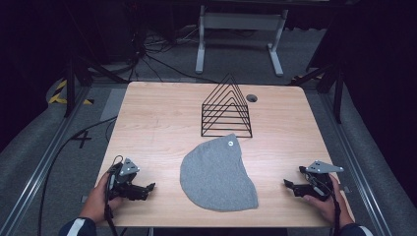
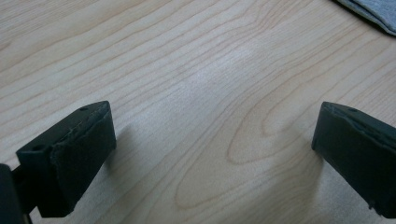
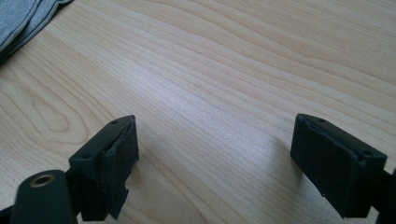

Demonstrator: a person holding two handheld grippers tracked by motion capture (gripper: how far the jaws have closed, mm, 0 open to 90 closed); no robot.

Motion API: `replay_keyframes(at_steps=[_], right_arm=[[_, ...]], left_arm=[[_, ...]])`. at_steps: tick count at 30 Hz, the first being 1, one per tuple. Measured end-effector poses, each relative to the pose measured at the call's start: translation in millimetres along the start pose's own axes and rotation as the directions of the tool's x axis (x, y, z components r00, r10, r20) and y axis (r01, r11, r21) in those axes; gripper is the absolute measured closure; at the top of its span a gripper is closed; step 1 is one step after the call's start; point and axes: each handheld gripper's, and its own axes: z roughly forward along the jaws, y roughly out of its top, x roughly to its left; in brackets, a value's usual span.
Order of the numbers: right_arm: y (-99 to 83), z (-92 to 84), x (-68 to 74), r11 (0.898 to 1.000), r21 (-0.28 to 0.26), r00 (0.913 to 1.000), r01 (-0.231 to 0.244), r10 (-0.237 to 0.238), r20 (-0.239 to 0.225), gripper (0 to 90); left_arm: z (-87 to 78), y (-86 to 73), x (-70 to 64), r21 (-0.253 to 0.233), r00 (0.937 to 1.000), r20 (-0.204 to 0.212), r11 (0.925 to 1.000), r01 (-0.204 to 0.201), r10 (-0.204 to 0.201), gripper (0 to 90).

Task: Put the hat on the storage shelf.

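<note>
Grey cloth (image 1: 216, 174) lies flat on the wooden table (image 1: 157, 118), near-centre, slightly toward the person's edge. Shape is roughly a rounded teardrop, pointed end facing the far side. Small white round tag or button (image 1: 229, 144) sits near that pointed end. It looks folded: the right gripper view shows layered edges at its corner (image 3: 21, 21). The left gripper view catches only a sliver of it at the top right (image 2: 373, 11).

Just beyond the cloth's pointed tip: black wire rack (image 1: 226, 107), a row of triangular dividers, upright. Cloth tip is very close to the rack's base; can't tell if it touches. A small round cable hole (image 1: 252, 98) in the tabletop sits right of the rack's far end.

Left gripper (image 1: 147, 188) rests low at the near-left corner of the table, held in the left hand (image 1: 98, 199), jaws pointing toward the cloth. Jaws are released, spread wide, with only bare wood between the pads (image 2: 77, 161). Clear of the cloth, gap of bare table between.

Right gripper (image 1: 290, 185) mirrors it at the near-right corner, in the right hand (image 1: 327, 204), jaws pointing back at the cloth. Also released, wide apart, bare wood between the pads (image 3: 119, 161). Also apart from the cloth.

Grey triangular plate shows on top of each gripper. Cables trail off the near edge.

Around the table: grey floor, loose black cables, a white stand base (image 1: 241, 29) at the far side.
</note>
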Motion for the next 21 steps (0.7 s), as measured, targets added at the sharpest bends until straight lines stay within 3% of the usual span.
replay_keyframes(at_steps=[3, 5, 7, 9, 10, 11, 16, 18, 21], right_arm=[[0.0, 0.4, -0.2, 1.000, -0.002, 1.0000, 0.003, -0.003, 0.000, 15.5], [0.1, 0.4, -0.1, 1.000, -0.002, 1.0000, 0.003, -0.003, 0.000, 15.5], [0.7, 0.3, -0.1, 1.000, 0.004, 1.0000, 0.003, -0.003, 0.000, 15.6], [0.9, -0.4, -0.1, 1.000, 0.011, 1.0000, 0.007, -0.007, -0.002, 16.7], [0.9, -1.6, 0.3, 1.000, 0.012, 1.0000, 0.001, -0.001, -0.004, 18.8], [0.9, -2.1, 0.5, 1.000, 0.012, 1.0000, 0.001, -0.001, -0.002, 20.8], [5.0, -4.2, 7.0, 0.999, -0.007, 0.9965, 0.033, -0.034, -0.076, 40.9], [10.6, -3.6, 15.3, 0.998, -0.018, 0.9935, 0.063, -0.064, -0.094, 49.3], [19.9, -1.5, 29.9, 0.993, -0.039, 0.9832, 0.115, -0.119, -0.138, 63.0]], left_arm=[[4.7, 5.5, 0.7, -0.005, 0.9993, 0.008, 0.9993, -0.037, 0.038, 0.0], [6.1, 7.1, -2.7, 0.000, 0.9998, 0.009, 0.9999, -0.015, 0.015, 0.0], [6.2, 8.1, -2.6, -0.001, 0.9991, 0.001, 0.9991, -0.041, 0.041, 0.2], [5.1, 7.0, -5.8, -0.009, 0.9993, 0.016, 0.9994, -0.033, 0.033, 1.8], [3.7, 7.0, -5.3, -0.010, 0.9983, 0.018, 0.9984, -0.055, 0.056, 5.2], [3.5, 6.1, -7.7, -0.024, 0.9987, 0.028, 0.9988, -0.043, 0.043, 7.5], [1.9, 10.1, -11.5, -0.001, 0.9975, 0.040, 0.9983, -0.058, 0.058, 16.0], [2.5, 12.3, -13.9, -0.004, 0.9937, 0.066, 0.9959, -0.090, 0.090, 19.2], [4.0, 17.1, -23.4, -0.026, 0.9887, 0.070, 0.9910, -0.131, 0.133, 24.8]])
